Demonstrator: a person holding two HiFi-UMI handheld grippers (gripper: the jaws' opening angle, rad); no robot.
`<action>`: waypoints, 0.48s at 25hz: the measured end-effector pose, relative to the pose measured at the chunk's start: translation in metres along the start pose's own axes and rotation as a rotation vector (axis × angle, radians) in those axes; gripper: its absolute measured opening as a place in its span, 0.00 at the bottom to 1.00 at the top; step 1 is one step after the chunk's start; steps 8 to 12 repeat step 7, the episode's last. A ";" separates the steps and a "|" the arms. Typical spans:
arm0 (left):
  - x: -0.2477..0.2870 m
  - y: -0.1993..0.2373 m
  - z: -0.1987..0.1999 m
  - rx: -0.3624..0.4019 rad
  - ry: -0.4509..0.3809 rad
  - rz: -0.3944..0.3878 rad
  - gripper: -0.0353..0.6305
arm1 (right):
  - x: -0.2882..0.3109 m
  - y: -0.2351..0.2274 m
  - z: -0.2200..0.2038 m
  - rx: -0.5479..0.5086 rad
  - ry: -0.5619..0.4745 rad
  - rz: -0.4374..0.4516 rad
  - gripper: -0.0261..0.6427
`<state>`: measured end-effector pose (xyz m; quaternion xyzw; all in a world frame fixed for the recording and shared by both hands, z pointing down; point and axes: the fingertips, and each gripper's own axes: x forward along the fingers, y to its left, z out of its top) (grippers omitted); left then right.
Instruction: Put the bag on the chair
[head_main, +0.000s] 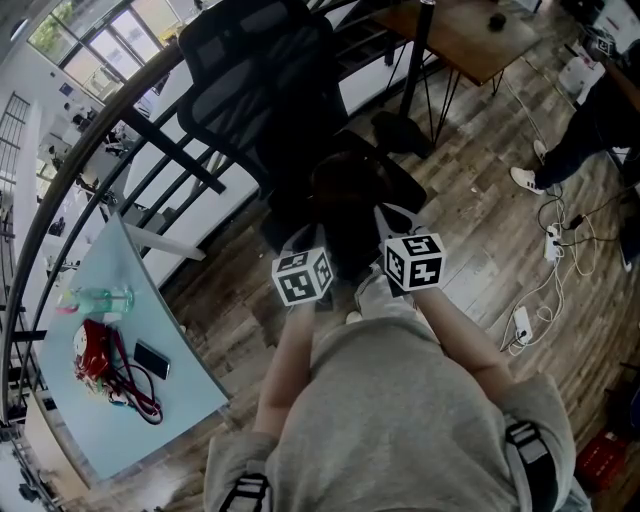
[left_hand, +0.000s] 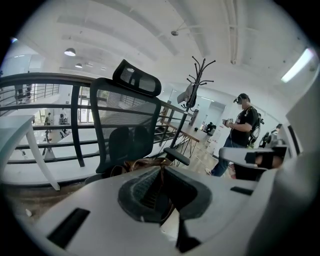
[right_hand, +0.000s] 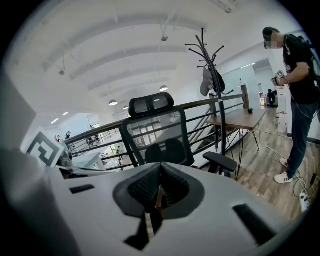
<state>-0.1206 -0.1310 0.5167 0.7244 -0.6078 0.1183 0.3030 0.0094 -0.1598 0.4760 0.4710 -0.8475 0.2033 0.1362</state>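
A black mesh office chair (head_main: 255, 80) stands right in front of me. A dark brown bag (head_main: 345, 195) hangs low over its seat between my two grippers; I cannot tell whether it rests on the seat. My left gripper (head_main: 305, 250) is shut on a brown strap of the bag, and the bag's top (left_hand: 142, 164) shows just past the jaws (left_hand: 159, 187). My right gripper (head_main: 395, 228) is shut too, with a thin brown strap (right_hand: 158, 199) pinched between its pads. The chair's backrest (right_hand: 155, 130) and armrest (right_hand: 220, 161) rise behind the jaws.
A dark railing (head_main: 120, 120) runs behind the chair. A pale blue table (head_main: 110, 400) at the left carries a bottle, a red thing, a phone and cables. A wooden desk (head_main: 470, 35) stands at the back right. A person (right_hand: 297, 95) stands by floor cables (head_main: 545, 290); a coat rack (right_hand: 212, 75) stands near.
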 end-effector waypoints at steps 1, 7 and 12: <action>0.000 0.000 0.000 0.000 0.000 0.000 0.08 | 0.000 0.000 0.000 -0.001 -0.002 0.000 0.05; -0.001 0.000 0.001 -0.004 -0.002 -0.001 0.08 | -0.001 0.001 0.002 -0.008 -0.009 -0.004 0.05; -0.001 0.000 0.001 -0.004 -0.002 -0.001 0.08 | -0.001 0.001 0.002 -0.008 -0.009 -0.004 0.05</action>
